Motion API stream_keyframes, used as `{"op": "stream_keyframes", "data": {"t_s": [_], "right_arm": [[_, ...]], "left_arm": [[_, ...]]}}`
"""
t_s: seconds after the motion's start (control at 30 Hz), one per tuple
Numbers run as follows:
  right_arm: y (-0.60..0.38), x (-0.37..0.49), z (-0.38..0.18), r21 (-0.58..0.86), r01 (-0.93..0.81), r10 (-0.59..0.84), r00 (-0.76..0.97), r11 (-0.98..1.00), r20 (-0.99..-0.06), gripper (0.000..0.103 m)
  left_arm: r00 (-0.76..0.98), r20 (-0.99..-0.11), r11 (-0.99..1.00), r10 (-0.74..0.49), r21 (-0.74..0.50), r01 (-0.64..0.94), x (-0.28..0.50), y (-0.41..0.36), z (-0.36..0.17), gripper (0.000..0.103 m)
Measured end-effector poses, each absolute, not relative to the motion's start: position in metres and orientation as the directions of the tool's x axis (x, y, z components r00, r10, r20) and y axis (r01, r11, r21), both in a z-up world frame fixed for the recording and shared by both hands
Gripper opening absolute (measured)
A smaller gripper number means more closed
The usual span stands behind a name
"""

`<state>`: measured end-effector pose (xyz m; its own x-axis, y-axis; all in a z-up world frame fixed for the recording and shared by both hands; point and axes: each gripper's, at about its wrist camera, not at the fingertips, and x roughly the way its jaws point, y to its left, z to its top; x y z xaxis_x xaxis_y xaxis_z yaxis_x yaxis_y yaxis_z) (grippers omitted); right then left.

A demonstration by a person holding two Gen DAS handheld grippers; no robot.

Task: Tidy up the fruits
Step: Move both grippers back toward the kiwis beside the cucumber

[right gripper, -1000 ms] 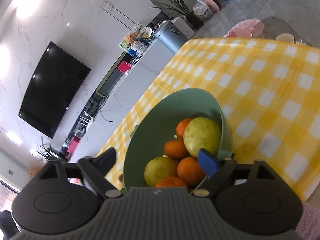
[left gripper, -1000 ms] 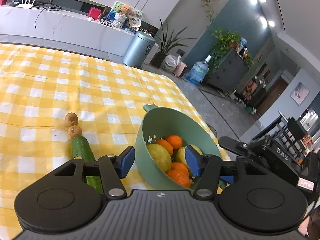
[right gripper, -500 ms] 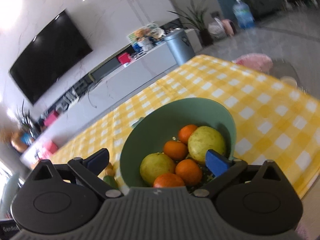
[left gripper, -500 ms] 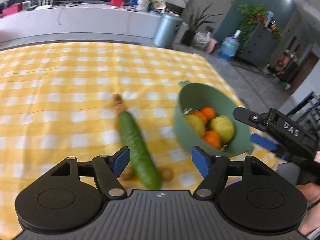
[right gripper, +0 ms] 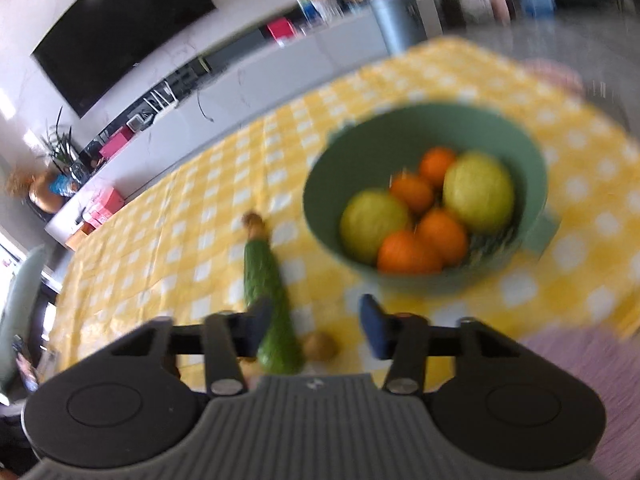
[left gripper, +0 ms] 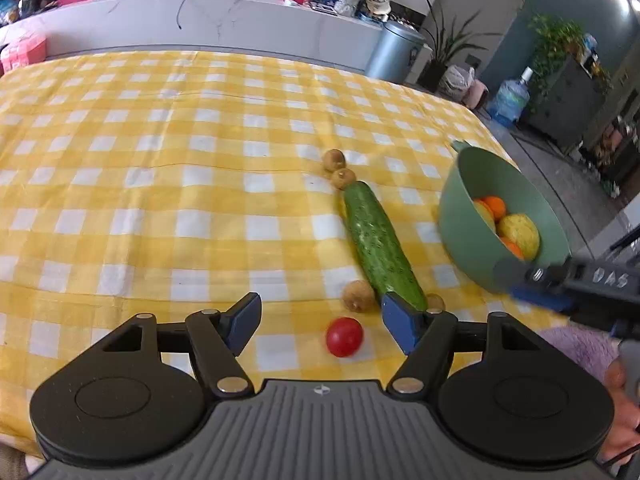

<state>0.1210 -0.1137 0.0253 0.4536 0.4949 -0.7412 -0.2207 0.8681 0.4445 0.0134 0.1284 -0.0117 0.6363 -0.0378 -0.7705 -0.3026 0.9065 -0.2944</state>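
Our left tongs (left gripper: pixel 320 320) are spread and empty, tomato (left gripper: pixel 344 336) sitting right between the tips. Right tongs (right gripper: pixel 316 322) just narrowed, gripping nothing, cucumber (right gripper: pixel 268 300) lying lengthwise ahead.

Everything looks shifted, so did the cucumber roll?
No. The cucumber still lies left of the green bowl, its far tip against the same brown fruit.

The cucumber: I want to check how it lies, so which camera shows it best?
The left wrist view: the cucumber lies sharp and whole on the cloth. The right wrist view shows it blurred, partly hidden behind a finger.
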Motion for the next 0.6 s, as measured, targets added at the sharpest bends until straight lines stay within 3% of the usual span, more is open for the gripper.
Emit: {"op": "stream_keyframes", "data": {"t_s": [0.1, 0.2, 0.6], "right_arm": [[-0.109, 0.129, -0.002, 0.518, -0.154, 0.536, 0.361, 0.841, -0.763, 0.014], [-0.107, 0.137, -0.023, 0.529, -0.033, 0.51, 0.317, 0.848, -0.799, 0.014], [-0.079, 0.136, -0.02, 0.38, -0.067, 0.377, 0.365, 0.922, -0.851, 0.018]], "left_arm": [[0.617, -0.786, 0.904, -0.032, -0.286, -0.318, 0.01, 0.132, -0.02, 0.081], [0.607, -0.794, 0.912, -0.023, -0.265, -0.312, 0.01, 0.132, -0.026, 0.08], [0.626, -0.78, 0.893, -0.001, -0.283, -0.35, 0.004, 0.134, -0.03, 0.079]]}}
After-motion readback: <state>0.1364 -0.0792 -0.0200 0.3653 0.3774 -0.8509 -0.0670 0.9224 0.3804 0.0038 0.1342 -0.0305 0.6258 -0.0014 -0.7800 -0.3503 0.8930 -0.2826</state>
